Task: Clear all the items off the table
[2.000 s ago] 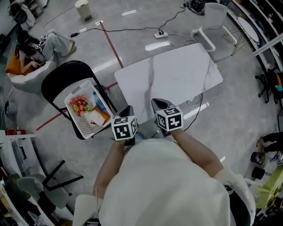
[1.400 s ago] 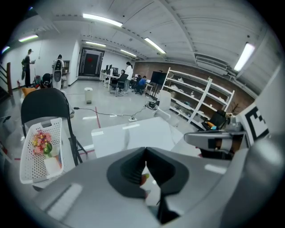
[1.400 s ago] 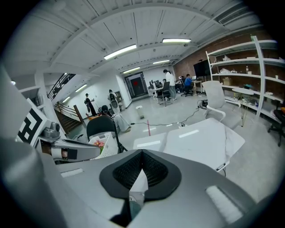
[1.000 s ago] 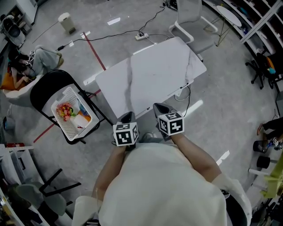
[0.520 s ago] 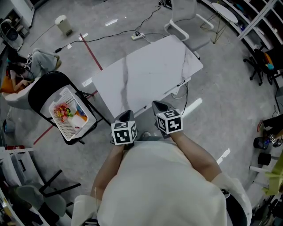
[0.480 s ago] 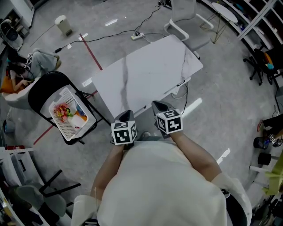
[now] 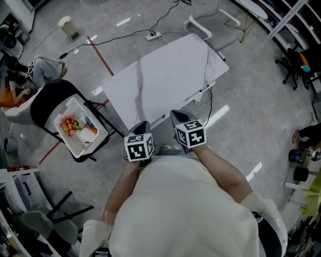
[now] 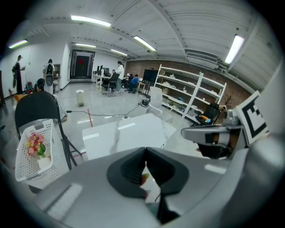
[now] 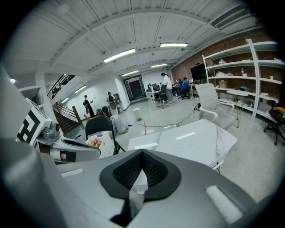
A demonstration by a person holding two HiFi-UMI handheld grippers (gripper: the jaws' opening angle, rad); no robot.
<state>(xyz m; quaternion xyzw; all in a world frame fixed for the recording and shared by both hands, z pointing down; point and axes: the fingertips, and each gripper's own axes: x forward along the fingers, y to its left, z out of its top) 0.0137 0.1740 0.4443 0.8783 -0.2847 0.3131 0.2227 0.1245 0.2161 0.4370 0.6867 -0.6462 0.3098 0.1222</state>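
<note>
Right up against the person's chest, the left gripper (image 7: 142, 125) is held low with its jaws pressed together and nothing between them. Same story beside it: the right gripper (image 7: 178, 117) has its jaws squeezed flat against each other, empty as well. Both tips hang just over the near edge of the white marble table (image 7: 165, 70), touching nothing, and the tabletop lies bare from this end to the far one.

Off to the person's left, just beside the table's corner, there's the white basket (image 7: 64, 109) sitting on the seat of a black folding chair (image 7: 46, 98). That's where the goods are: a colourful red-and-green packet (image 7: 69, 123), something blue (image 7: 90, 122) and a pale box (image 7: 88, 135), all lying inside it.

Past the table, a red tape line (image 7: 100, 55) crosses the floor, a power strip (image 7: 153, 35) trails its cable, and a white chair (image 7: 205, 12) stands at the far end.
</note>
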